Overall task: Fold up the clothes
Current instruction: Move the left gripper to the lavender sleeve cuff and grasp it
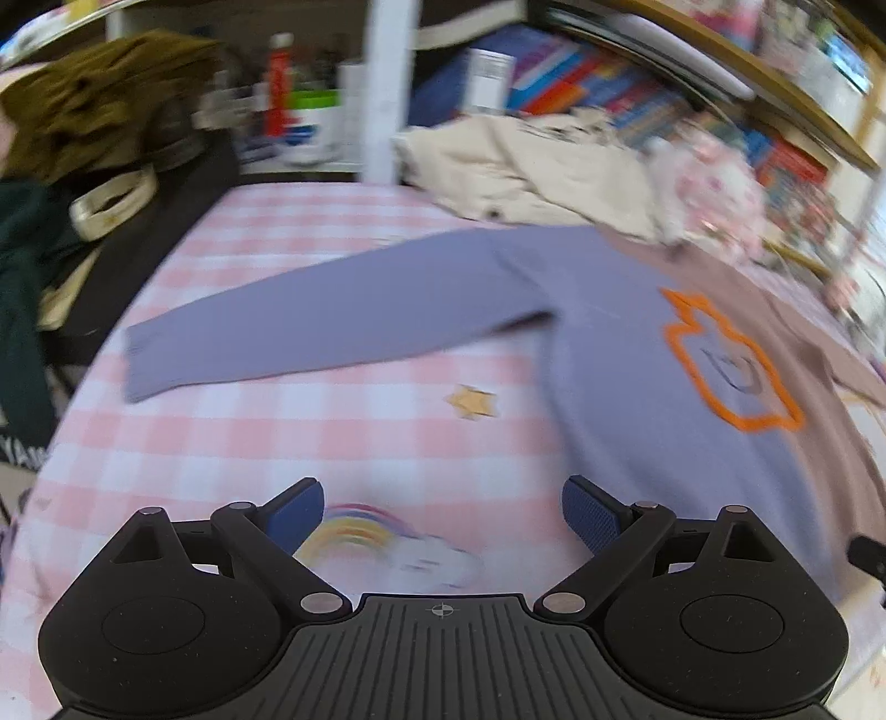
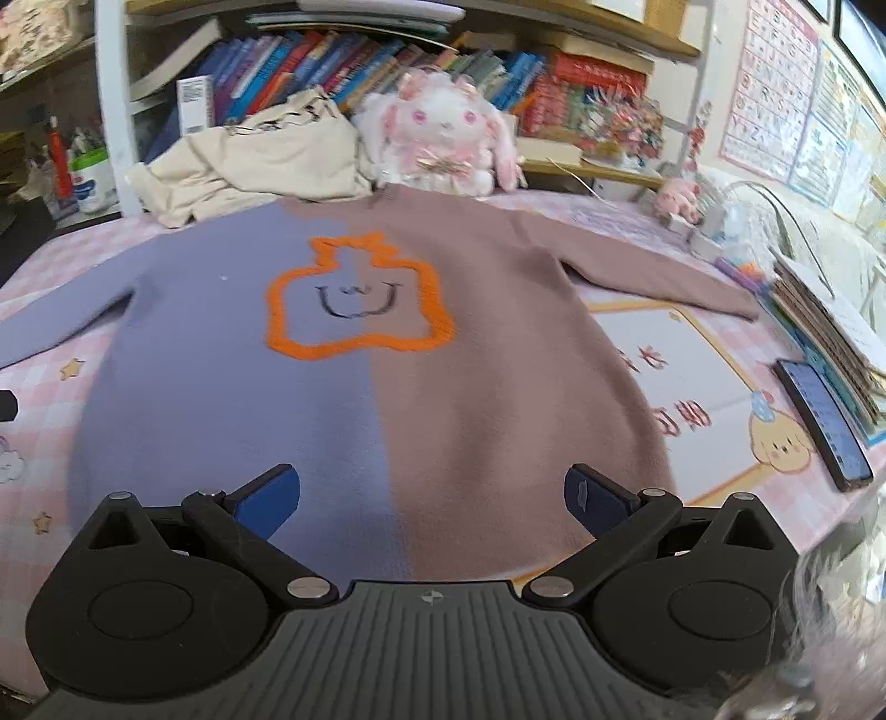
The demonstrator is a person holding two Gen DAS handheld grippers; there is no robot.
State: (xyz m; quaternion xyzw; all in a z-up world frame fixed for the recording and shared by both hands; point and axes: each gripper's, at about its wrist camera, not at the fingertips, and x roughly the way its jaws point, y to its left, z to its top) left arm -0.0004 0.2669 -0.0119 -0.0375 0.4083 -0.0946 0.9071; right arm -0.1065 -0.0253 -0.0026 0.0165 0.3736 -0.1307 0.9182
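Two grippers sit low over the pink checked cloth (image 1: 266, 437), and neither holds anything. Your left gripper (image 1: 442, 520) has its blue pads spread wide above a printed rainbow (image 1: 360, 531), clear of the garment. Your right gripper (image 2: 432, 498) is just as wide, hovering over the hem of the sweater (image 2: 387, 399).

The sweater lies flat and face up on the cloth, split down the middle into a lavender half and a mauve half, with an orange outline (image 2: 354, 299) on the chest around a small drawn face. The lavender sleeve (image 1: 310, 321) stretches out straight across the checks; the mauve sleeve (image 2: 653, 271) runs out toward a stack of books (image 2: 830, 332).

Behind the collar a cream garment (image 2: 266, 160) lies crumpled beside a white and pink plush rabbit (image 2: 443, 133). The shelf (image 2: 609, 47) at the back holds a tight row of coloured books (image 2: 343, 61), their spines too blurred to read. A white tub with a green lid (image 2: 91, 183) stands at the far left next to a red bottle (image 1: 279, 83); its label cannot be made out.

A dark phone (image 2: 825, 426) lies beside the stacked books. Red characters (image 2: 681, 415) are printed on the white panel of the cloth, too soft to read. A chart of small symbols (image 2: 769, 94) hangs on the wall, also illegible. In the left wrist view, a brown garment (image 1: 99, 94) is heaped at the far left.
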